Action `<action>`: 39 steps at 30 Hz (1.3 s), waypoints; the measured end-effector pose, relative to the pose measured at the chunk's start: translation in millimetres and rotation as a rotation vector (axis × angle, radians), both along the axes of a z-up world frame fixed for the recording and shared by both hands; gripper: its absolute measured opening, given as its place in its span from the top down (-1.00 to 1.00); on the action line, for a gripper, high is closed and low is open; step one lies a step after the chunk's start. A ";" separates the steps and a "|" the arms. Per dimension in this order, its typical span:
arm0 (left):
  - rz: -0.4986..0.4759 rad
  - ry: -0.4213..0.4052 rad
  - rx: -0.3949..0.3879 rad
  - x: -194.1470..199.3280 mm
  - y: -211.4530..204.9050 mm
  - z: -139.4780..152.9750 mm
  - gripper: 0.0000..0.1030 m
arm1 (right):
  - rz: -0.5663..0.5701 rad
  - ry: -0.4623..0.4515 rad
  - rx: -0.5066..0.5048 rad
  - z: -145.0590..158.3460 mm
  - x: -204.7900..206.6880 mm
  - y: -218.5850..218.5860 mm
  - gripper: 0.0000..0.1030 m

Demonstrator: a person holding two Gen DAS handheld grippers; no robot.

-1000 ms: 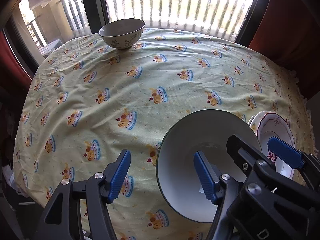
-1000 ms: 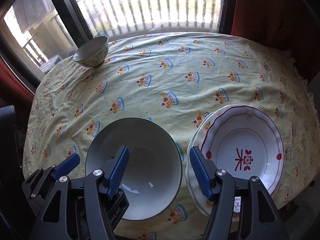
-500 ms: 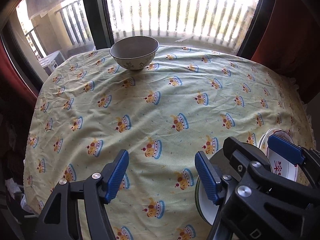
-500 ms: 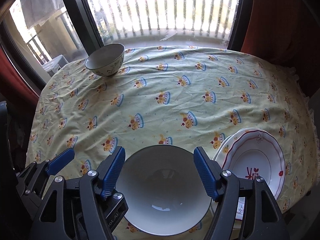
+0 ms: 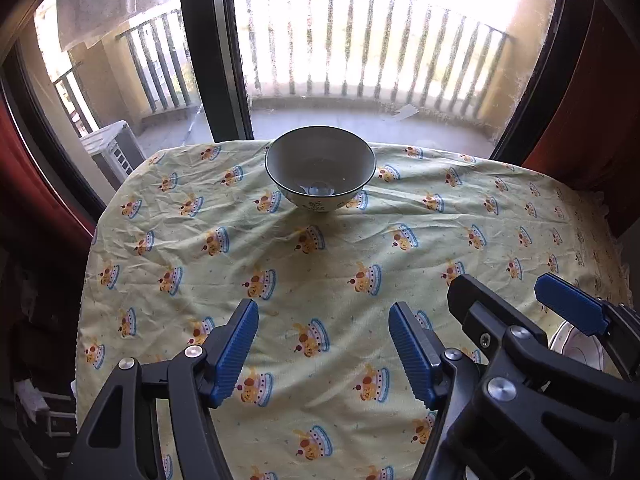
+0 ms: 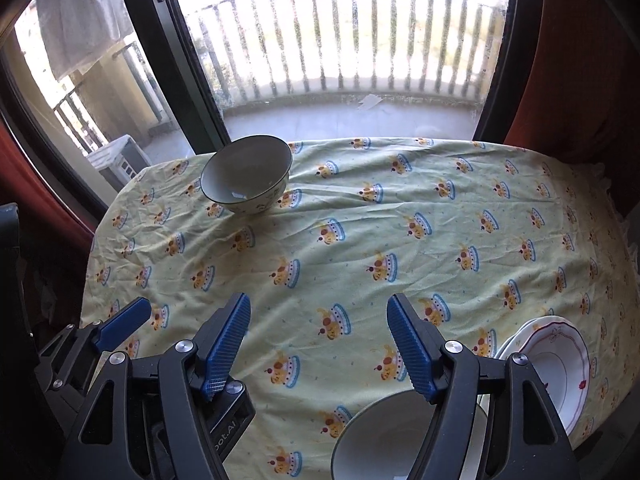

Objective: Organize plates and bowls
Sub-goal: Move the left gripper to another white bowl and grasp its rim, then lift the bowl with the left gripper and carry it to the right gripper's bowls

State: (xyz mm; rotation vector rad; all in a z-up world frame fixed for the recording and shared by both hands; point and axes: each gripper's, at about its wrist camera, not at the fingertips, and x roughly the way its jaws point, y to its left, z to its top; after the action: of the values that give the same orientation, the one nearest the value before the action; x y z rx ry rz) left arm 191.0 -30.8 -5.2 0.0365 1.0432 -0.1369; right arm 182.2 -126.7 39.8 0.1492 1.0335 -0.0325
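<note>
**Both tools open and empty above the table**

The left tool hangs over the near part of the table, its blue-padded jaws set fairly wide apart. Nothing sits between them; only the yellow tablecloth with its crown print shows in the gap, and the pads touch nothing.

The right tool is just beside it, to its right, its jaws likewise spread wide with bare cloth between them. It holds nothing. In the left wrist view its black frame and one blue pad fill the lower right corner.

A patterned bowl stands upright at the far edge of the table, near the window, well apart from both tools. In the left wrist view it lies almost straight ahead of the left tool; in the right wrist view it sits ahead and to the left.

A white bowl rests at the near edge of the table, partly hidden under the right finger of the right tool; whether that finger touches it cannot be told. Just to its right lies a stack of plates, the top one white with a red rim line and small red marks. Bowl and stack sit close together, perhaps touching.

Dark red curtains hang at the right of the window.
</note>
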 end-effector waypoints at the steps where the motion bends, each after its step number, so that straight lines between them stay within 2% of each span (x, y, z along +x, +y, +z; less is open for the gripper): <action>1: 0.002 -0.006 0.002 5.2 3.1 0.3 -0.34 | 0.004 -0.005 0.008 0.2 5.8 3.2 -0.44; 12: -0.006 -0.080 0.043 72.2 23.9 -5.2 -0.34 | -0.008 -0.056 -0.032 -5.6 72.3 29.3 -0.44; 17: 0.002 -0.085 0.044 102.7 27.2 -19.6 -0.33 | -0.038 -0.075 -0.058 -16.3 101.9 33.4 -0.44; 21: 0.018 -0.075 0.041 122.4 30.1 -32.1 -0.20 | -0.067 -0.060 -0.045 -30.8 124.7 32.0 -0.44; 27: 0.019 -0.113 0.055 148.3 26.6 -42.5 -0.06 | -0.130 -0.080 -0.105 -42.0 149.2 33.0 -0.44; 30: 0.019 -0.115 0.057 161.4 24.0 -46.3 0.11 | -0.145 -0.075 -0.081 -49.8 162.7 28.8 -0.44; 32: 0.024 -0.114 0.056 169.7 21.6 -51.6 0.13 | -0.152 -0.073 -0.078 -54.9 171.4 26.4 -0.43; 37: 0.039 -0.074 0.051 185.9 20.8 -72.2 0.27 | -0.152 -0.041 -0.055 -74.1 190.9 24.6 -0.10; 39: 0.044 -0.057 0.050 188.6 20.7 -78.9 0.32 | -0.149 -0.027 -0.042 -81.2 194.8 24.7 -0.05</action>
State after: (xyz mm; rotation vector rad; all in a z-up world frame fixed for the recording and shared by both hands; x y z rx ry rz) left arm 379.6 -10.1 -84.0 0.0624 0.9896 -0.0699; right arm 377.0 -102.0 -41.4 0.1877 0.9930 -0.1867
